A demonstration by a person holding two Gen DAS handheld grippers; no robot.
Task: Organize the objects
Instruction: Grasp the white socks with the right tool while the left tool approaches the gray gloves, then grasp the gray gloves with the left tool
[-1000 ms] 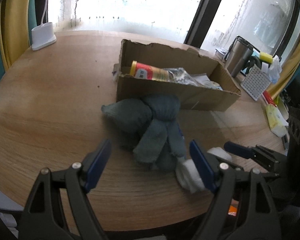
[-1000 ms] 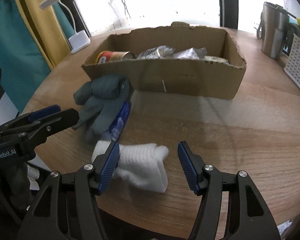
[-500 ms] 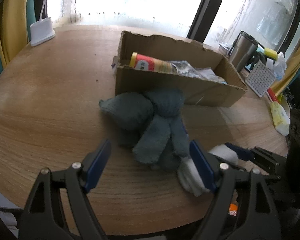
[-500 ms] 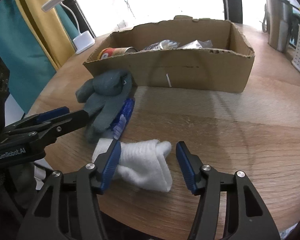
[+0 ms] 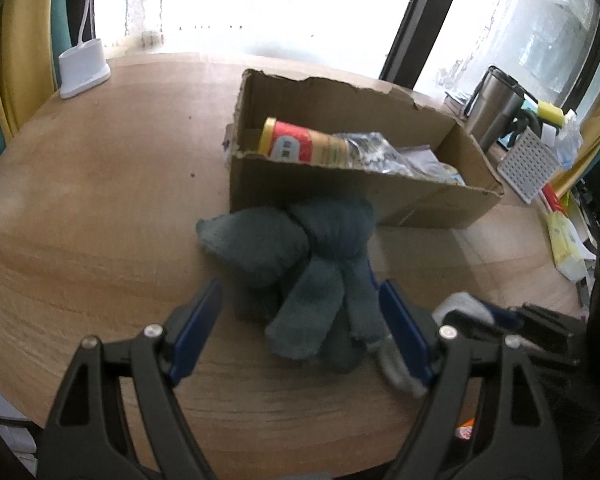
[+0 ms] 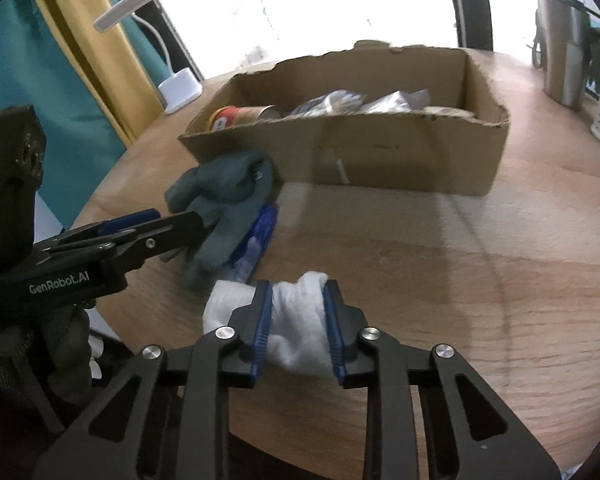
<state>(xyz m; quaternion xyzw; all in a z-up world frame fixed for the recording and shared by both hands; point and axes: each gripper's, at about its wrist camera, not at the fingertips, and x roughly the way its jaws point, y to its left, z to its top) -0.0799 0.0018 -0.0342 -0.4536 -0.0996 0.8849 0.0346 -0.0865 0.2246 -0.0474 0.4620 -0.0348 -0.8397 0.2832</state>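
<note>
Since the earlier frame, the right gripper (image 6: pixel 297 324) fingers have been closed onto the white sock (image 6: pixel 296 320) near the tabletop (image 6: pixel 480 280) front edge; the left gripper (image 5: pixel 300 332) fingers are spread around the grey socks (image 5: pixel 300 260). Next, a lift into the cardboard box (image 6: pixel 380 160) is judged necessary.

A home room: round wooden bench (image 5: pixel 100 200) by bright windows (image 5: pixel 260 0), curtains (image 6: pixel 60 60), desk lamp (image 6: pixel 172 84), steel tumbler (image 6: pixel 560 60).

Between your right gripper (image 6: pixel 298 326) blue pads (image 6: pixel 261 324): white sock (image 6: pixel 296 320). Ahead-left of it, grey-green socks (image 6: pixel 224 200) over a blue, clear-ended packet (image 6: pixel 258 236). Your left gripper (image 5: pixel 300 320): black frame, blue pads too. Ahead of both, plain brown cardboard box (image 5: pixel 340 196); inside, can (image 5: pixel 300 146) with yellow lid, red-white label, plus silver foil packets (image 6: pixel 396 102). Table (image 5: pixel 100 200) light wood grain.
</note>
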